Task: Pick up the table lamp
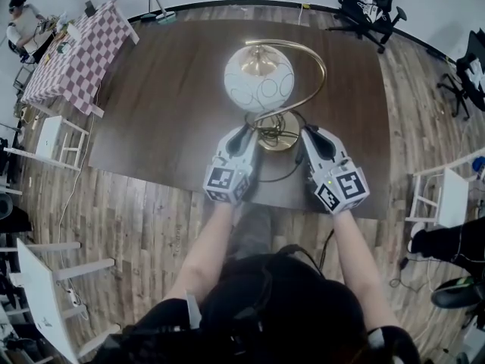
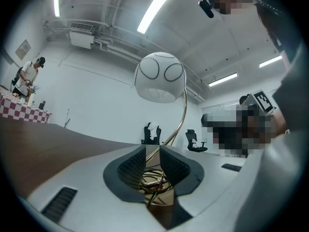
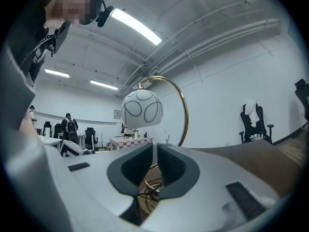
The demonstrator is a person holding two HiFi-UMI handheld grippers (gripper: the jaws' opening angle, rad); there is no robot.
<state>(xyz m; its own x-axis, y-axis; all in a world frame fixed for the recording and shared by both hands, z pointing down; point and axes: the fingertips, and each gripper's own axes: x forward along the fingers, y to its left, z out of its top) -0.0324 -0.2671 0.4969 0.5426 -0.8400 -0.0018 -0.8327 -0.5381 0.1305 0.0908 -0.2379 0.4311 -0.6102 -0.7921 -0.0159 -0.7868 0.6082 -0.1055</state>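
Nearest, the left tool and right tool are held level at 9 and 3 o'clock of the brass base, probably so it can be taken from both sides. Both pairs of jaws are seen slightly apart, clamped on nothing. At 12 o'clock, the table lamp stands on the dark surface; its foot is partly hidden by coiled cord.
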